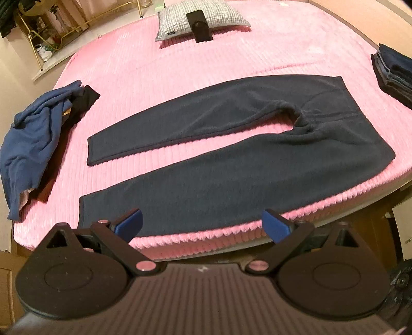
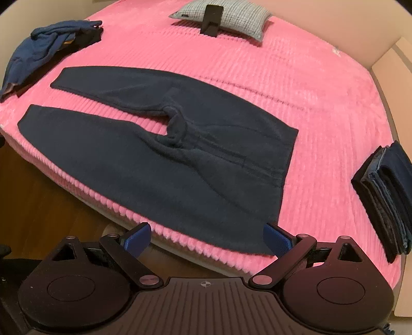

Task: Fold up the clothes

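Trousers (image 1: pixel 231 159) (image 2: pixel 159 159) of dark navy fleece lie spread flat on the bed (image 1: pixel 180 59) (image 2: pixel 296 85), close to its near edge, with both legs stretched toward the left side and the waistband toward the right. The two legs are apart, so a strip of pink cover shows between them, and the cloth is bunched into a small lump at the crotch. The near leg runs along the near edge of the bed. The left gripper (image 1: pixel 203 224) hangs over this near edge, at the lower part of the near leg, its jaws wide apart and holding nothing. The right gripper (image 2: pixel 207 237) hangs over the same edge near the waistband corner, its jaws also wide apart and empty. A blue garment (image 1: pixel 33 134) (image 2: pixel 38 49) lies crumpled at the left side of the bed, just beside a small black piece of cloth. A stack (image 1: pixel 394 74) (image 2: pixel 388 195) of folded dark clothes rests at the right edge. A grey pillow (image 1: pixel 221 15) (image 2: pixel 242 18) lies at the far edge, with a black device (image 1: pixel 199 27) (image 2: pixel 212 20) standing in front of it.
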